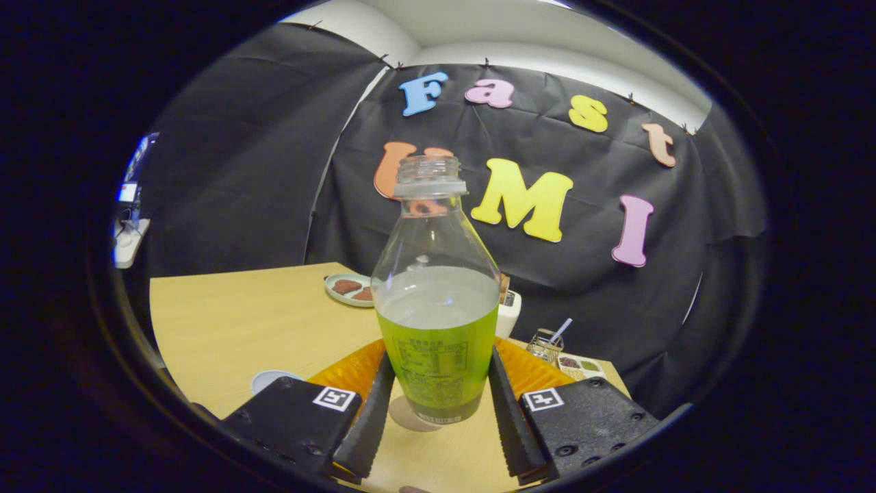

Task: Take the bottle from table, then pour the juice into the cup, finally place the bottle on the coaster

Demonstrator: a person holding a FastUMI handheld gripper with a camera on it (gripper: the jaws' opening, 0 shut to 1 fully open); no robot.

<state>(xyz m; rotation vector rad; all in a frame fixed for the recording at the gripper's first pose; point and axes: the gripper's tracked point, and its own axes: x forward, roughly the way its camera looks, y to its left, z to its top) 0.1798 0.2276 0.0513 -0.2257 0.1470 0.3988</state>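
A clear uncapped bottle [438, 301], about half full of green juice, stands upright between my fingers. My gripper [440, 361] is shut on the bottle's lower labelled part, one finger pressing on each side. The bottle's base seems to hang slightly above the wooden table [239, 322], with a round darker patch [409, 415] right under it; I cannot tell if that is a shadow or the coaster. A pale cup [271, 378] shows its rim just left of my left finger. An orange mat [350, 370] lies behind the bottle on both sides.
A small plate [348, 287] with brown pieces sits at the table's far side. A white object [508, 311] stands behind the bottle. A glass jar with a straw [546, 344] and a small compartment tray [582, 366] sit to the far right.
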